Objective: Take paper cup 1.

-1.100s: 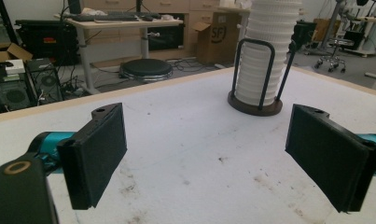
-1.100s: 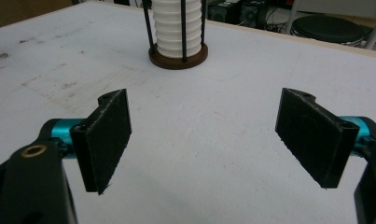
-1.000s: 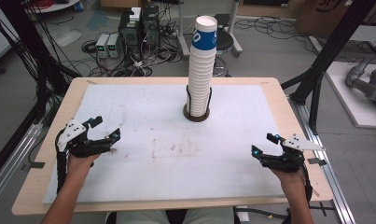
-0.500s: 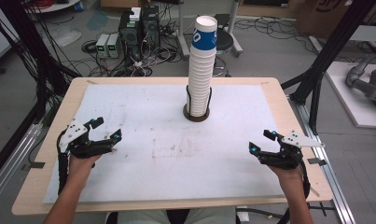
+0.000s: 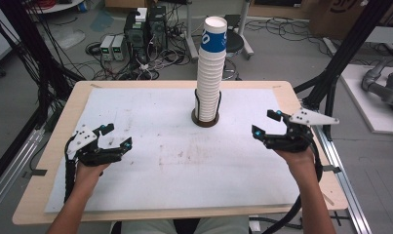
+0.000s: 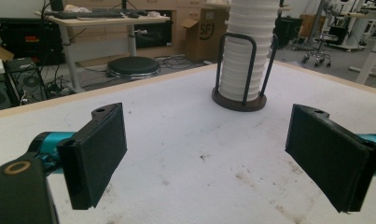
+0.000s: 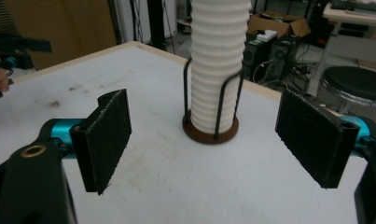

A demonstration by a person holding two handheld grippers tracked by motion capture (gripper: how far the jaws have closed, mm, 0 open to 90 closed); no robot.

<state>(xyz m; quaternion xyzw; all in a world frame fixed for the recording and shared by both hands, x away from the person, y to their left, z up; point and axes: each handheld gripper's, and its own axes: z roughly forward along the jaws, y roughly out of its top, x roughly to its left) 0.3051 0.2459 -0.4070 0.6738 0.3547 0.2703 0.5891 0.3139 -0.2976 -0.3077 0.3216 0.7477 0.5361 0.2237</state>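
From above, we see a tall stack of cups (image 5: 210,73) standing in a dark holder (image 5: 205,118) on the far middle of the white sheet (image 5: 174,161) that covers the table (image 5: 52,146). Our left gripper (image 5: 117,136) sits near the left edge, jaws spread wide and empty; our right gripper (image 5: 266,123) is at the right, also wide and empty.

In the left gripper view, the stack of cups (image 6: 244,51) stands ahead, right of centre, well apart from the jaws.

In the right gripper view, the stack of cups (image 7: 218,65) rises between the open jaws, farther off.
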